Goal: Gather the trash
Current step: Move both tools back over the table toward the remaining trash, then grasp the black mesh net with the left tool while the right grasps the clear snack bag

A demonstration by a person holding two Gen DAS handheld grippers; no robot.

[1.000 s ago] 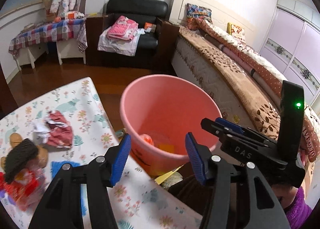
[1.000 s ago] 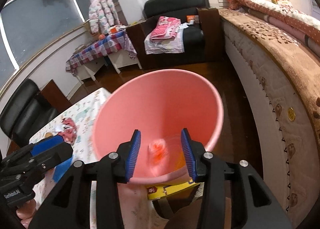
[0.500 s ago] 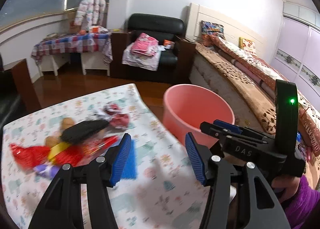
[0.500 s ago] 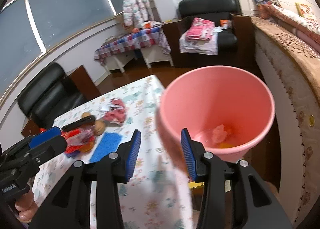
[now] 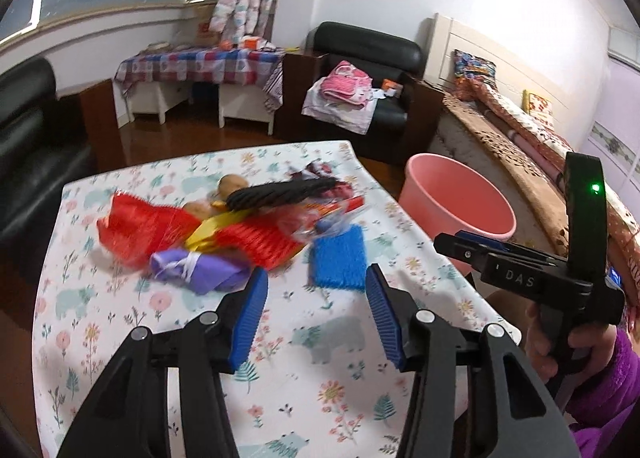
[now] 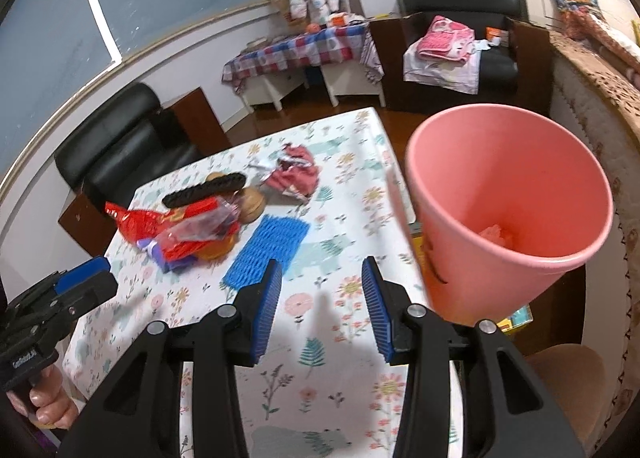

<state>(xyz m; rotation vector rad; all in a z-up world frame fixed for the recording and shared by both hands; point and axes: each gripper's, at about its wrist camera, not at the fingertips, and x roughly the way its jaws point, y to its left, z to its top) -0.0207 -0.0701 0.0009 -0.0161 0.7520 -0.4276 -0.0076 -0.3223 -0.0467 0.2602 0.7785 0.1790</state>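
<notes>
Left hand-held gripper: tilted down | empty, closing | over table

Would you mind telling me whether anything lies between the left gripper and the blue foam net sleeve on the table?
Nothing visible does. The left gripper, fingers apart and empty, its jaws having just been closing a little, faces the flat blue foam net sleeve across bare floral tablecloth. The purple wrapper lies off to the left.
</notes>
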